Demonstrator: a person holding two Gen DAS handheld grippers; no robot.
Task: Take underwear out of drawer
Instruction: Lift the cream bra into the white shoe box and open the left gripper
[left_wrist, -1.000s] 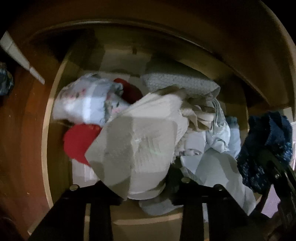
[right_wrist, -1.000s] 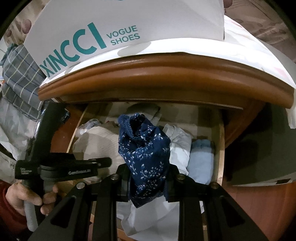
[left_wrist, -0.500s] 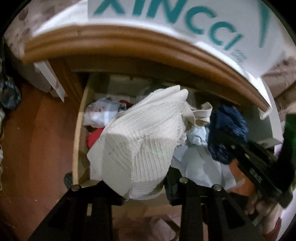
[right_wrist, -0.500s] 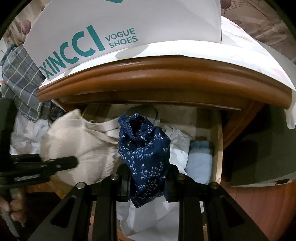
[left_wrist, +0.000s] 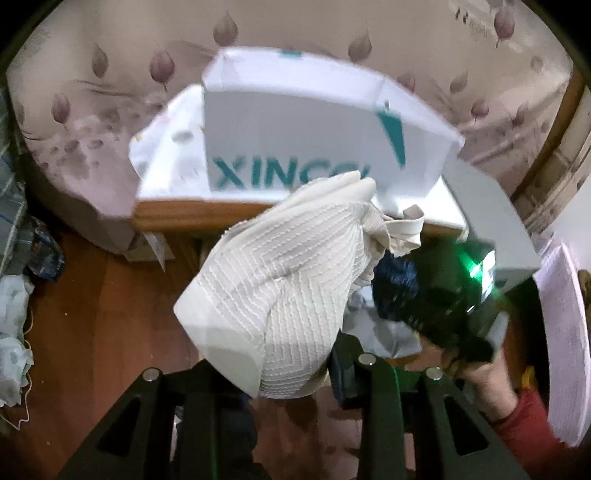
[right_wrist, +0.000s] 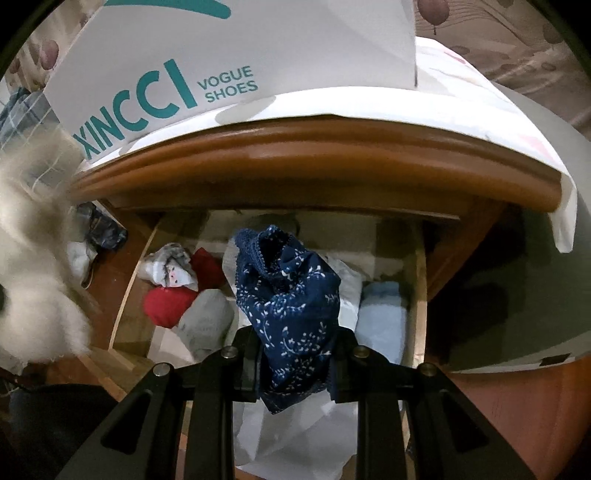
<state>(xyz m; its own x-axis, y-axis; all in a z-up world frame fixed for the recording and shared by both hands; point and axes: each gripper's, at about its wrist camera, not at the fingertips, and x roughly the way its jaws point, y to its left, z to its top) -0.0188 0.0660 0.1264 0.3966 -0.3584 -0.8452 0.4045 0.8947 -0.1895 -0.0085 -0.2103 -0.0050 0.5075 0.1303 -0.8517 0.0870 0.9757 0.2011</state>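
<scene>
The left gripper has just lifted its cream ribbed underwear clear of the drawer, jaws clenched on it; that piece is out. The right gripper stays over the drawer at 6 o'clock, clamped on navy floral underwear, bunched and dangling

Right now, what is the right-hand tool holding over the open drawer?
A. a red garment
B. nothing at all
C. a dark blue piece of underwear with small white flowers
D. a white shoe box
C: in the right wrist view the right tool is shut on the dark blue floral underwear, which hangs above the open drawer; the red garment lies inside.
</scene>
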